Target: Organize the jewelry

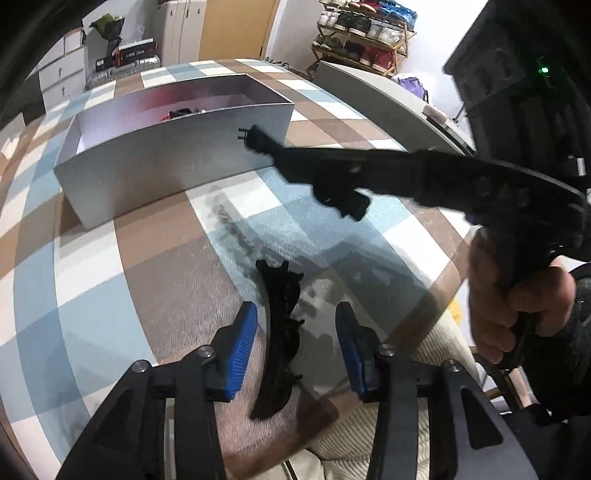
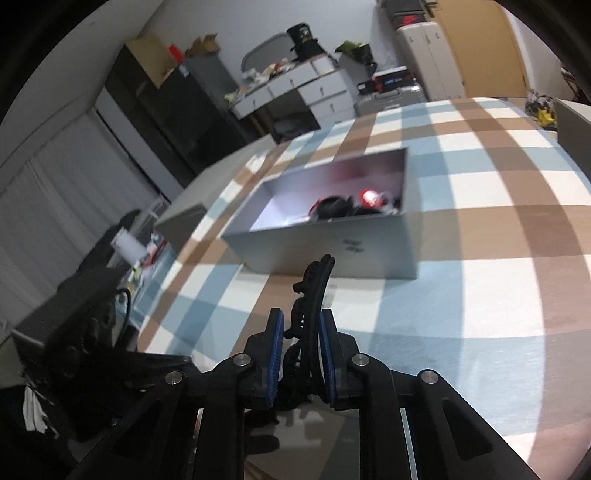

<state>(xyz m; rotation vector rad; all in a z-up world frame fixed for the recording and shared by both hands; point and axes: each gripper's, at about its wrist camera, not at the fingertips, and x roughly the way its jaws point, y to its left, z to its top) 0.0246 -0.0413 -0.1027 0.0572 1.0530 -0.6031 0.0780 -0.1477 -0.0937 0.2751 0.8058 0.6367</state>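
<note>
A grey open box (image 1: 173,162) stands on the checked tablecloth, with red and black jewelry pieces (image 1: 181,112) inside; it also shows in the right wrist view (image 2: 332,240). My left gripper (image 1: 295,343) is open, its blue pads on either side of a black hair clip (image 1: 279,332) that lies on the cloth. My right gripper (image 2: 301,332) is shut on a black hair clip (image 2: 314,295) and holds it above the cloth just in front of the box. In the left wrist view the right gripper (image 1: 245,138) reaches in from the right, level with the box's front wall.
The table with the checked cloth (image 2: 480,221) has its edge close on the right in the left wrist view. A grey lid (image 2: 207,195) lies left of the box. A shoe rack (image 1: 365,33) and drawers (image 2: 317,92) stand beyond the table.
</note>
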